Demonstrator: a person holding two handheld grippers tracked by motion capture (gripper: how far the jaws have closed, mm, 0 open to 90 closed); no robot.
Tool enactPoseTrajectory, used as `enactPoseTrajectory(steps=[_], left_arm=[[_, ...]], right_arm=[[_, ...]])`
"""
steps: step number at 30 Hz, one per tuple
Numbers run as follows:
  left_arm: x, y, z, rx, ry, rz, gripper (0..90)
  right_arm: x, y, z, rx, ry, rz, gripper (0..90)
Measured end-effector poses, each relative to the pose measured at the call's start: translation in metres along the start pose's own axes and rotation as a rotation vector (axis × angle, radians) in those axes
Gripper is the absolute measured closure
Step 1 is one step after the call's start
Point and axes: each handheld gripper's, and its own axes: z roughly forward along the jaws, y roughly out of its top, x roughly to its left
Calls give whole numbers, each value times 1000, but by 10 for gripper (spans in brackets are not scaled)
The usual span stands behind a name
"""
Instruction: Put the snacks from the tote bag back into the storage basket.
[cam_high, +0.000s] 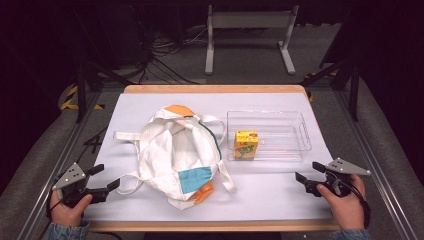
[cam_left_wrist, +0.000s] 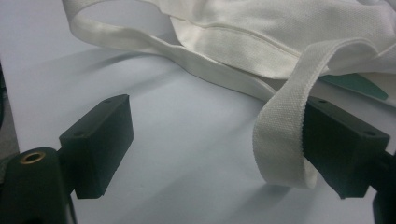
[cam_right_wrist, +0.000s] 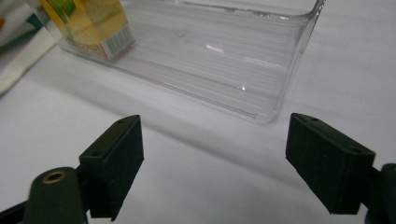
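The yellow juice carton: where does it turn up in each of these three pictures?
High view: yellow juice carton stands mid-table, in the left end of the clear tray.
Left gripper view: not there.
Right gripper view: carton at top left.
Shared landmark: the clear tray.

Wooden-edged table (cam_high: 215, 89) topped with a white sheet (cam_high: 280, 195) covering nearly all of it; bare wood shows along the far and near edges. On the sheet, left of centre: crumpled white cloth bag (cam_high: 172, 155) with teal and orange patches, straps (cam_left_wrist: 280, 140) splayed flat to the left and near side; right of it, a clear plastic tray (cam_high: 292, 131), long side left-to-right, lying just beside the bag.
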Motion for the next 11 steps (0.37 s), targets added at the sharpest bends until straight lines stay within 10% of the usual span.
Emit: enactPoseTrajectory(steps=[11], left_arm=[[0,0,0,3,-7,3,127]], right_arm=[[6,-1,10,30,-6,-24,187]])
